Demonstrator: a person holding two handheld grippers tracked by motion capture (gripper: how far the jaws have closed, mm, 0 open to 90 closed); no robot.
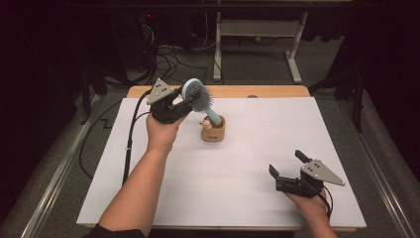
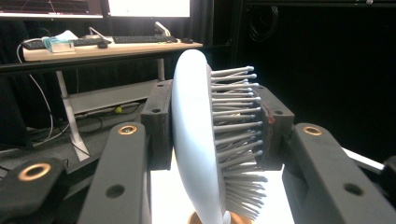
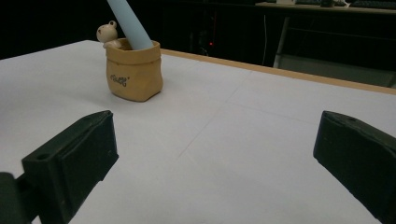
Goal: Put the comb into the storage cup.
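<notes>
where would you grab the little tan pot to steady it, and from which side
Take the tan pot across its soft round body, below the rim. Come in low and level with the right tongs, which stand open on the near right. The hairbrush handle leans out of its mouth, held by the left tongs, so an approach from above is blocked.

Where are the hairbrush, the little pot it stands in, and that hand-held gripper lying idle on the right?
hairbrush [image 1: 195, 94], high view, on its bristled head.
pot [image 3: 134, 74], right gripper view, on its tan front wall.
right hand-held gripper [image 1: 287, 166], high view, midway between its open fingertips.
</notes>
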